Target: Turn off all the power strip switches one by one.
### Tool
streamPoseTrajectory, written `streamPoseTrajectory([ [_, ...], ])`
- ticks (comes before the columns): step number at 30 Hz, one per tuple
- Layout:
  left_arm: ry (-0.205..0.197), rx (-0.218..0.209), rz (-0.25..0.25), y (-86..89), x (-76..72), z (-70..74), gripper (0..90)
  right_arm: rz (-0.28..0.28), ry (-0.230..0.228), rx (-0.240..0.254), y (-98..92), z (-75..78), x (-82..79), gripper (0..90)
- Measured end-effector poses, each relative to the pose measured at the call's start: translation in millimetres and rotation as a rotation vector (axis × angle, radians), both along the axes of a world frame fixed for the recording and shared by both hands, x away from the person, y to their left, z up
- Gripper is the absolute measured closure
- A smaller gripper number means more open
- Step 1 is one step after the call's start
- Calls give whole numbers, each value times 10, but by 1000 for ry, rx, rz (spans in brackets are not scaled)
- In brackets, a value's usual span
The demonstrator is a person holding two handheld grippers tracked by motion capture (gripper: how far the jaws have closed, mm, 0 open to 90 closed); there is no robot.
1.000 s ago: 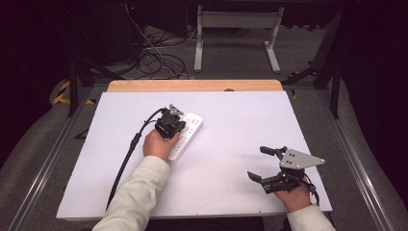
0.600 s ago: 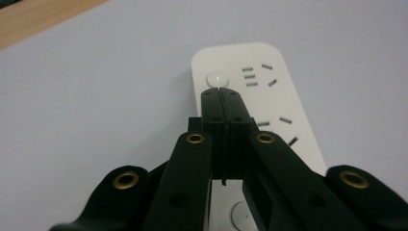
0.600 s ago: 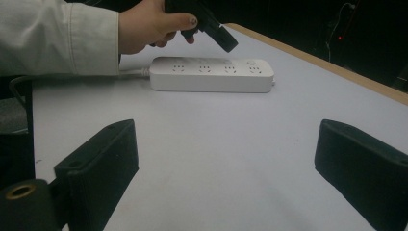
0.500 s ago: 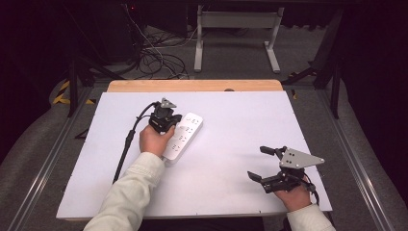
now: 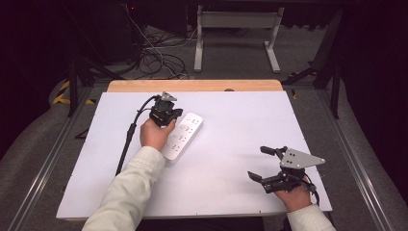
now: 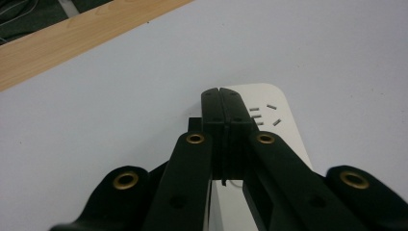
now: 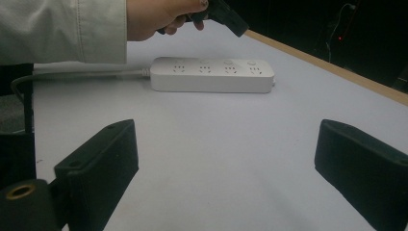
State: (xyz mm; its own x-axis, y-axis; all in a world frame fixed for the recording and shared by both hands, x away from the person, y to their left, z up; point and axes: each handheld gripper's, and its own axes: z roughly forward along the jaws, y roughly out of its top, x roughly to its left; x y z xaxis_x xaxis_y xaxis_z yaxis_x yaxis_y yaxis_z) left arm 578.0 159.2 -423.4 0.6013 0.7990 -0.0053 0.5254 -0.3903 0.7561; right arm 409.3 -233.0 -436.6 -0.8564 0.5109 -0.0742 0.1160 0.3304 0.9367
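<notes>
A white power strip point(image 5: 185, 137) lies at the table's middle left, its sockets facing up. My left gripper point(image 5: 173, 114) is held in a hand just over the strip's far end, its jaws pressed together with nothing between them. In the left gripper view the shut gripper point(image 6: 222, 94) points over the strip's rounded end point(image 6: 279, 110). My right gripper point(image 5: 256, 162) rests at the near right, wide open and empty. From the right gripper view, the open gripper point(image 7: 226, 163) faces the strip point(image 7: 211, 74), with the left gripper point(image 7: 226, 17) above it.
The white table board point(image 5: 240, 115) has a wooden strip point(image 5: 192, 85) along its far edge. The left gripper's black cable point(image 5: 127, 139) trails toward the near left. The strip's white cord point(image 7: 86, 72) runs under the sleeve. Cables and a metal stand lie on the floor beyond.
My left gripper has shifted a little to the left and away along the power strip. The right gripper and the strip have stayed put.
</notes>
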Motion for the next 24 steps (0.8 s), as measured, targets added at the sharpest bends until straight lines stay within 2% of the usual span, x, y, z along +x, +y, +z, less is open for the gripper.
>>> streamPoseTrajectory([
  [3, 7, -14, -2, -31, 42, -2, 900, 1, 1, 1, 0, -1, 4, 85],
  [9, 38, 25, -3, -89, 132, -120, 900, 4, 1, 4, -4, -4, 7, 85],
  [13, 46, 24, 0, -125, 160, -190, 900, 4, 0, 5, -7, -2, 6, 85],
  [19, 37, 37, -5, -180, 175, -253, 900, 3, 0, 7, -11, 0, 2, 85],
  [24, 27, 22, -16, -214, 170, -268, 900, 6, -3, 6, -10, -1, -1, 85],
])
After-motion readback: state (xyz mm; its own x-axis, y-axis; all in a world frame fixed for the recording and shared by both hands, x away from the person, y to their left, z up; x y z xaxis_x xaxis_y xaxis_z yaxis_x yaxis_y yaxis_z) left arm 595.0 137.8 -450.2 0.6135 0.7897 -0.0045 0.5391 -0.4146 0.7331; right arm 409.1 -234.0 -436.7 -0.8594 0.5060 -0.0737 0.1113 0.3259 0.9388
